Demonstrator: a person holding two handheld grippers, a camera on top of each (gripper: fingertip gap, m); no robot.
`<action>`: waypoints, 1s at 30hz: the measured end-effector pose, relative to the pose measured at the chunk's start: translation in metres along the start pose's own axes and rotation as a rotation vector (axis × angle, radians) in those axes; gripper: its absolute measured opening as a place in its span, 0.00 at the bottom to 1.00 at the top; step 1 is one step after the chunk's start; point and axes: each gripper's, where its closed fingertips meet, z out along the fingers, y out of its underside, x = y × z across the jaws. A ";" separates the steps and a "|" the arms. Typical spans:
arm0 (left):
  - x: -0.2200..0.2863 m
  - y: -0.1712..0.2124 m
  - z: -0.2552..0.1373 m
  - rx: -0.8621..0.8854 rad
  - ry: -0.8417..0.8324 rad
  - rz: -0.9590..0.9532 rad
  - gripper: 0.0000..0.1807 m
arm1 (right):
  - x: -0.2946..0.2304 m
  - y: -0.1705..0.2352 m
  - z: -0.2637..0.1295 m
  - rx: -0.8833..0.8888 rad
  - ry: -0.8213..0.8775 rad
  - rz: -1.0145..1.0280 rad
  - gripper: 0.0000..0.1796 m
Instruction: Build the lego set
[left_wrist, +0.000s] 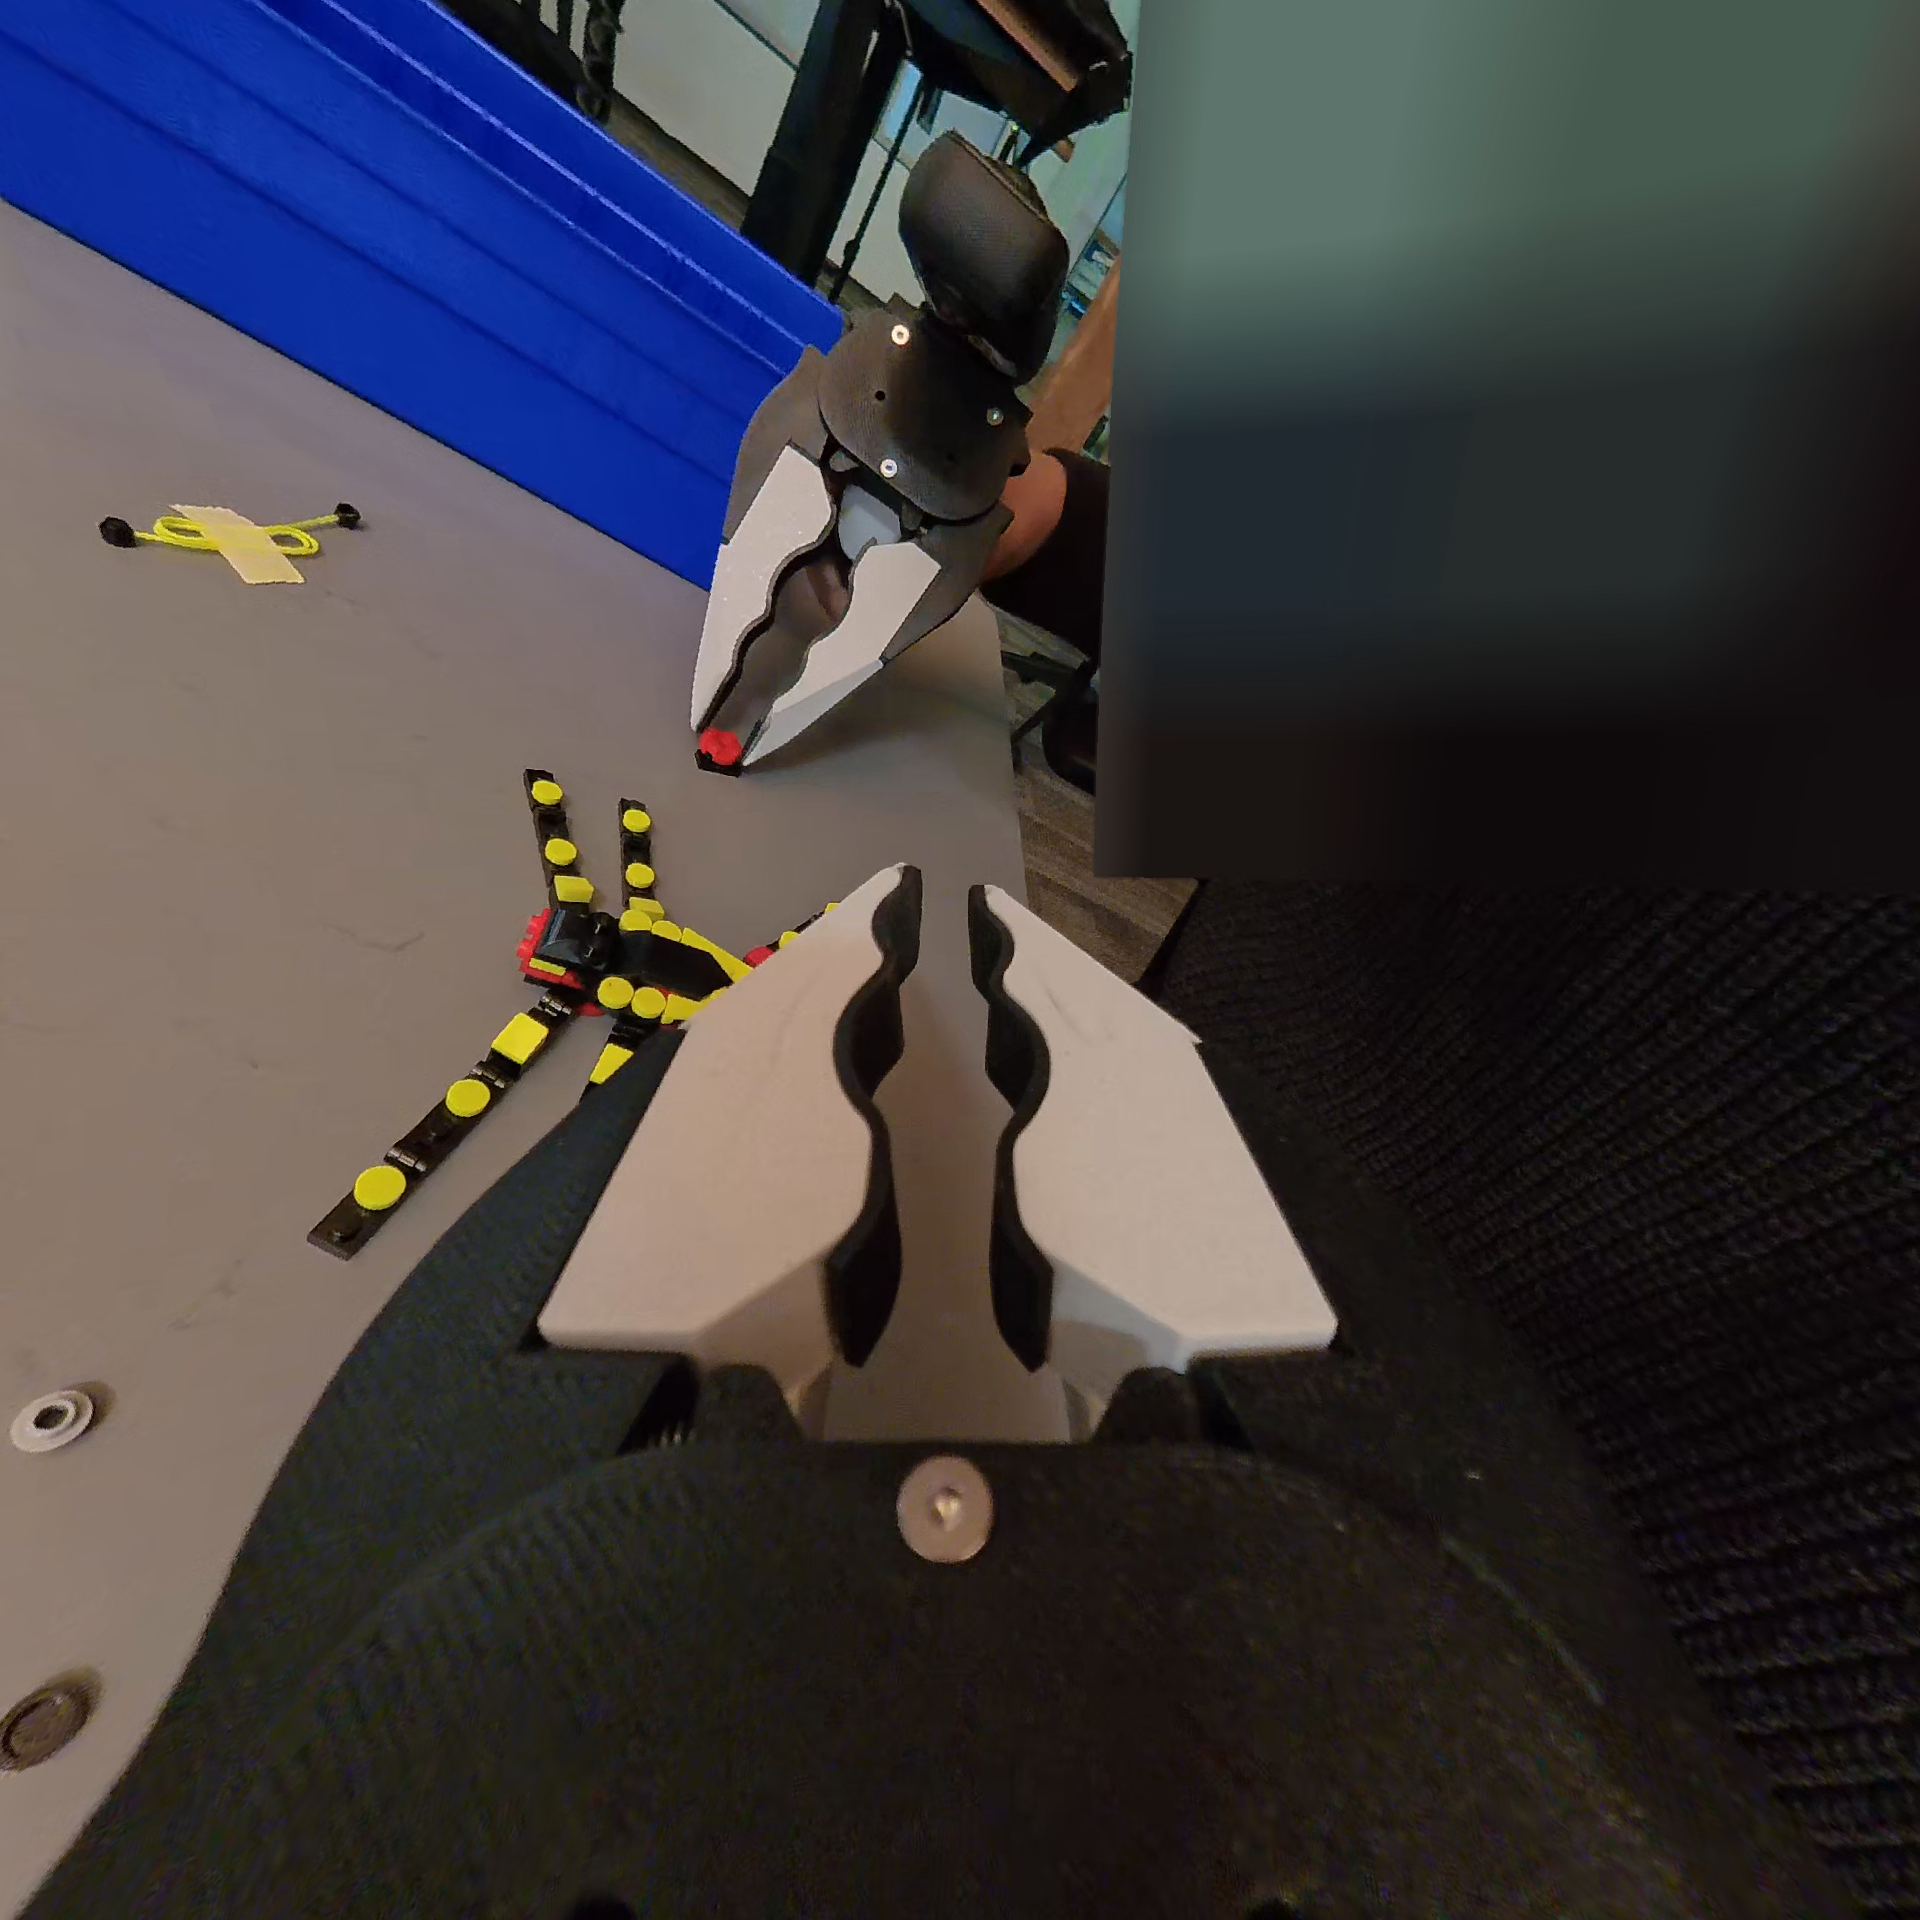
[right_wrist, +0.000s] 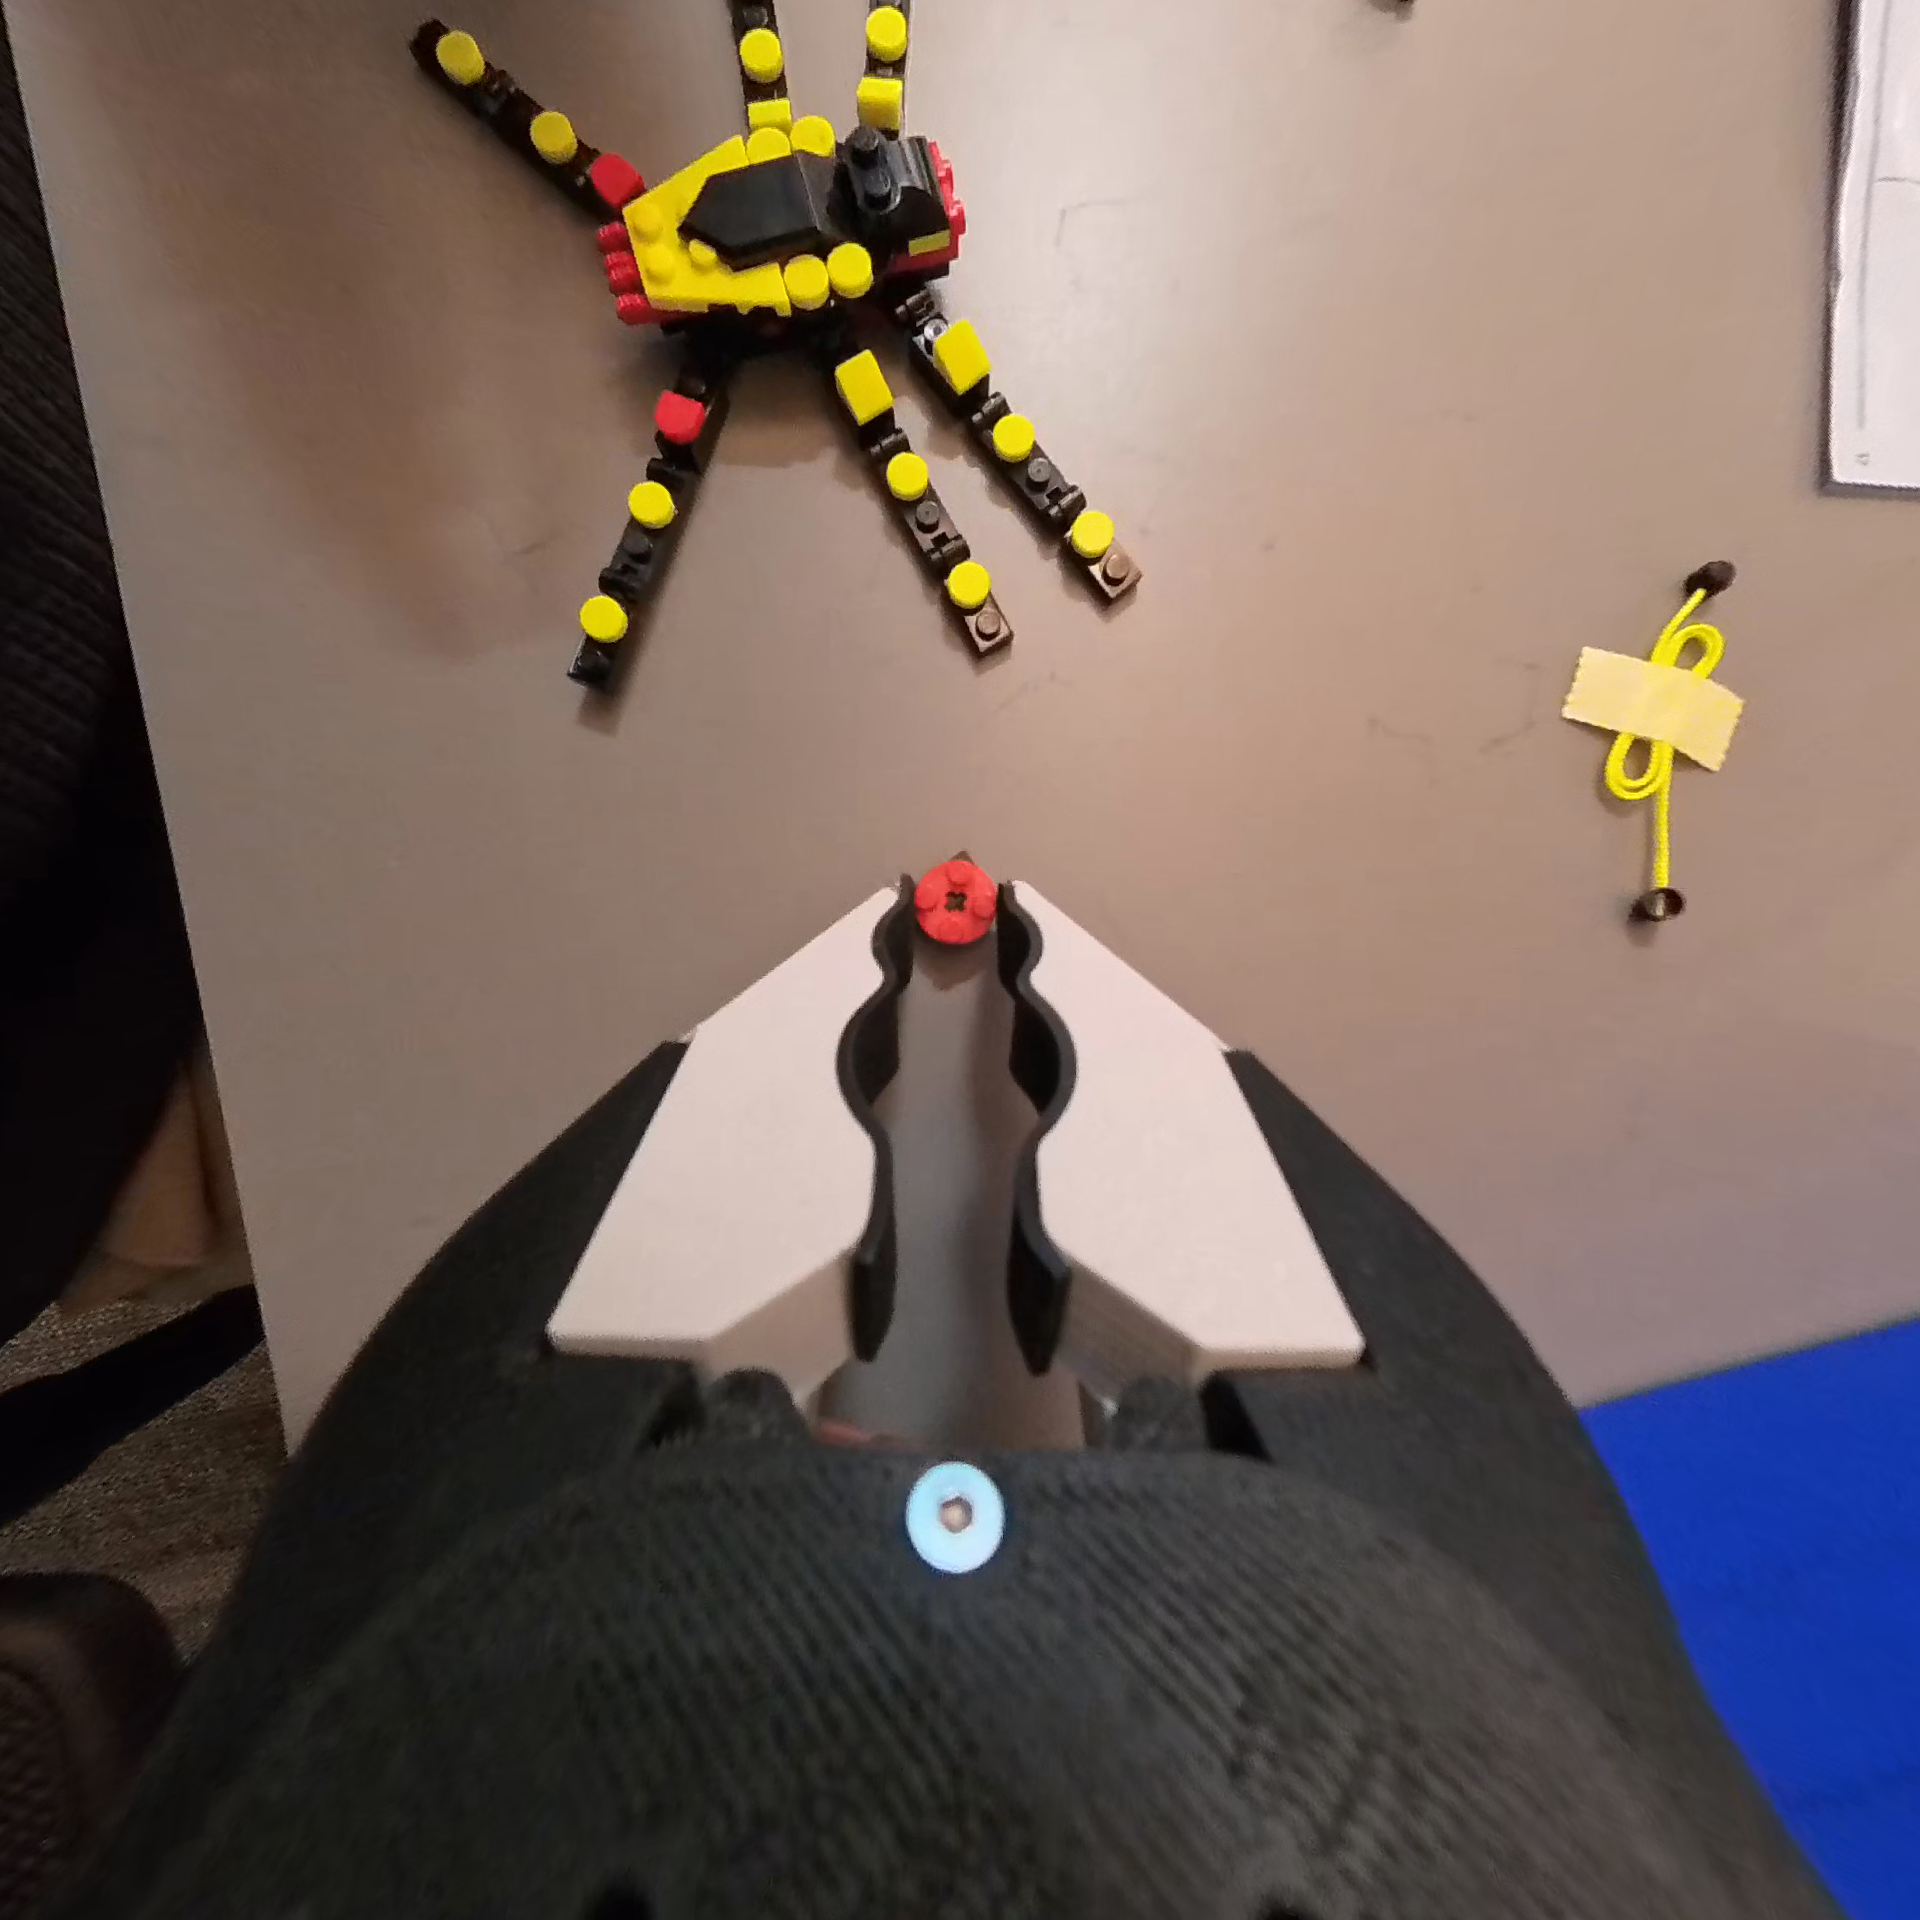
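Observation:
A black, yellow and red lego spider (right_wrist: 779, 239) with long studded legs lies flat on the grey table (right_wrist: 1299, 935). It also shows in the left wrist view (left_wrist: 623, 956). My right gripper (right_wrist: 953, 899) is shut on a small red round lego piece (right_wrist: 955, 902), held at its fingertips low over the table, short of the spider's legs. The left wrist view shows this right gripper (left_wrist: 732, 743) tip-down with the red piece (left_wrist: 719, 742) at the table. My left gripper (left_wrist: 943, 891) is empty, its jaws a narrow gap apart, just right of the spider near the table edge.
A blue bin (left_wrist: 416, 239) stands along the table's far side and shows in the right wrist view (right_wrist: 1766, 1558). A yellow cord under tape (right_wrist: 1657, 717) lies on the table. A white sheet (right_wrist: 1881, 239) lies at the edge. A black chair (left_wrist: 1558, 1247) stands beside the table. My right fingertips sit around 20 centimetres from my left ones.

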 end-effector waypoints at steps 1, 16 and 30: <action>0.000 0.000 0.000 0.000 0.000 0.000 0.03 | 0.000 0.000 0.000 0.000 -0.002 0.001 0.08; 0.000 0.000 0.000 0.003 0.001 -0.002 0.03 | -0.004 -0.004 0.001 0.008 -0.017 -0.033 0.08; 0.000 0.000 0.000 0.002 0.000 -0.002 0.03 | -0.006 -0.003 0.002 0.006 -0.032 -0.039 0.08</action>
